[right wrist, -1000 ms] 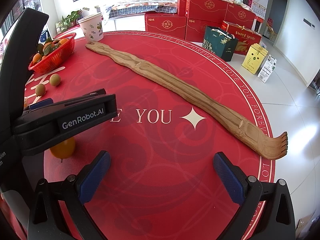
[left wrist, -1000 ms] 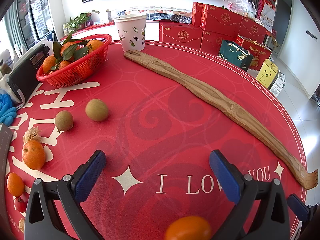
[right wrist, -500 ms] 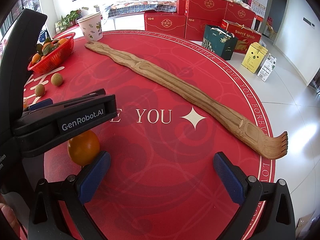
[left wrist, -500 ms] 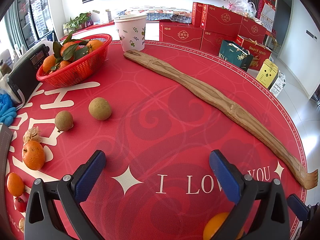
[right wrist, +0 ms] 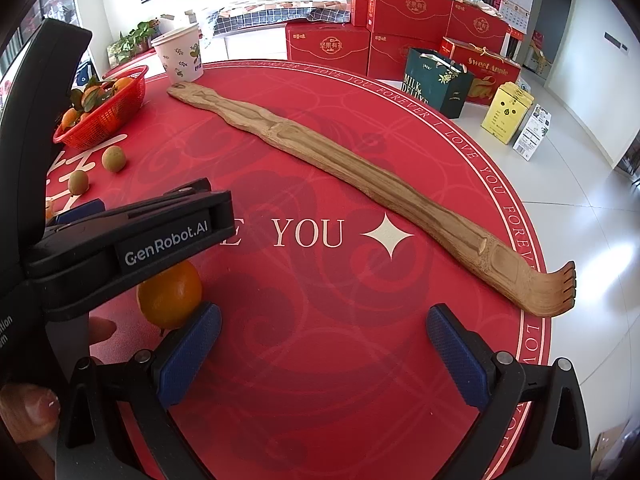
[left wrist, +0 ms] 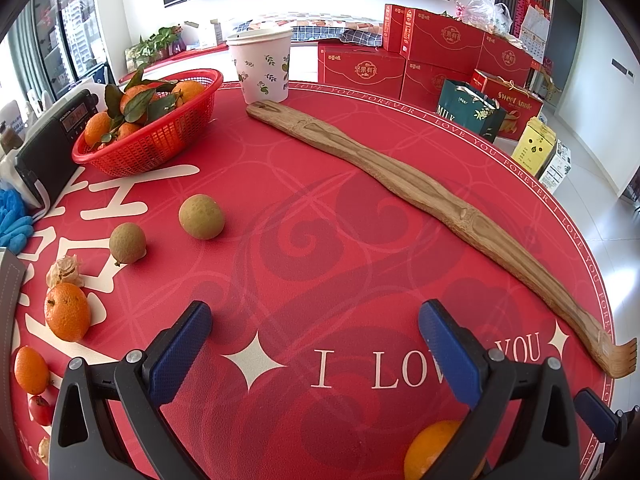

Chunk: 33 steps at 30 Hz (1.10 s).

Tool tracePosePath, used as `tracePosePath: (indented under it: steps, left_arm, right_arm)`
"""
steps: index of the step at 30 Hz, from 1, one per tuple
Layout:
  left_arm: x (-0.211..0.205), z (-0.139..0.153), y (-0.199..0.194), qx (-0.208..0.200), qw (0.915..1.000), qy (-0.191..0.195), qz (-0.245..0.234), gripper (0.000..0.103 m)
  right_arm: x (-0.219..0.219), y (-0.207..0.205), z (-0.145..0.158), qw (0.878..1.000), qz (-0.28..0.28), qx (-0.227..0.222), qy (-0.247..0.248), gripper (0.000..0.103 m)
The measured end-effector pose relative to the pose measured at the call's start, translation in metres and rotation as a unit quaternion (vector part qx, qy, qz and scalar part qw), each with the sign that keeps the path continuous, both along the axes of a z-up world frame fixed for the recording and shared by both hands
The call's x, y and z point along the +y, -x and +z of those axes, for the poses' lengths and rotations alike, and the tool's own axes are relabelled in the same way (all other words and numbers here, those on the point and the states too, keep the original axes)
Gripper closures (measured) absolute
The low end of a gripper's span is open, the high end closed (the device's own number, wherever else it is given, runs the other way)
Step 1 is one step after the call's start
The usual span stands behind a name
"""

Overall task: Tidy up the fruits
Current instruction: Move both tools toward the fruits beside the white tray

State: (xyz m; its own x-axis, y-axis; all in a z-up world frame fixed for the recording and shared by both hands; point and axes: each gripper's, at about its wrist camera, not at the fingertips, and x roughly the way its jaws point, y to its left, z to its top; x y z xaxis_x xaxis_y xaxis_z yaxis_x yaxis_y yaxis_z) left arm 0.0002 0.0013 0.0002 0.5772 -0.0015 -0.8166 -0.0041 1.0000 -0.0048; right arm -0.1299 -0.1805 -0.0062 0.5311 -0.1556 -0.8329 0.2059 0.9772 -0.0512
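Since the earlier frames, the loose orange (right wrist: 170, 294) has rolled from under the left gripper toward the right gripper (right wrist: 324, 354), and one brown fruit (left wrist: 201, 216) has shifted slightly away from the other.

Left gripper (left wrist: 314, 350): fingers spread wide, nothing between them, above the red tablecloth (left wrist: 320, 248). Right gripper: fingers likewise apart and empty. The orange sits on the cloth just beyond the right gripper's left fingertip (right wrist: 192, 350), partly beneath the left gripper's body.

Taking the wooden back scratcher (left wrist: 420, 208) as landmark: it lies diagonally across the cloth, forked end nearest the table edge. The orange lies on the near side of it, well apart. Both brown fruits, the second (left wrist: 127, 243) included, lie to its left. Farther left lie two more oranges (left wrist: 67, 312), (left wrist: 31, 370), and a small red fruit (left wrist: 39, 410). The red basket (left wrist: 160, 136) of leafy oranges stands left of its handle end; a paper cup (left wrist: 262, 66) stands just behind that end.
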Motion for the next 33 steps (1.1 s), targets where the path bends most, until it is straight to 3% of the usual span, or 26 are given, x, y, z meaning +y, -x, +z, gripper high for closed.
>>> tracePosePath:
  steps: [7,10,14,19,23,29,33]
  left_arm:
    - [-0.011,0.007,-0.014,0.055,0.9982,0.013,-0.018,0.000]
    - [-0.006,0.026,-0.006,0.027,0.9986,0.040,-0.020,0.000]
    - [0.008,0.060,0.024,-0.022,0.9984,0.031,-0.041,0.000]
    - [0.057,0.087,0.083,-0.061,0.9968,0.015,-0.050,0.000]
    - [0.107,0.082,0.134,-0.070,0.9968,-0.029,-0.026,0.000]
    - [0.155,0.048,0.192,-0.045,0.9970,-0.061,0.015,0.000]
    - [0.162,0.028,0.205,-0.030,0.9967,-0.066,0.036,0.000]
  right_arm:
    - [0.001,0.000,0.000,1.000,0.003,-0.002,0.000,0.000]
    - [0.001,0.001,0.000,1.000,0.003,-0.003,0.001,0.000]
    - [0.001,0.001,0.001,1.000,0.007,-0.008,0.002,0.000]
    - [0.001,0.005,0.001,1.000,0.014,-0.024,0.006,0.000]
    - [0.001,0.006,0.001,0.999,0.014,-0.030,0.007,0.000]
    - [0.004,0.007,0.002,1.000,0.009,-0.018,0.001,0.000]
    - [0.022,0.020,0.016,0.995,0.077,-0.053,-0.028,0.000]
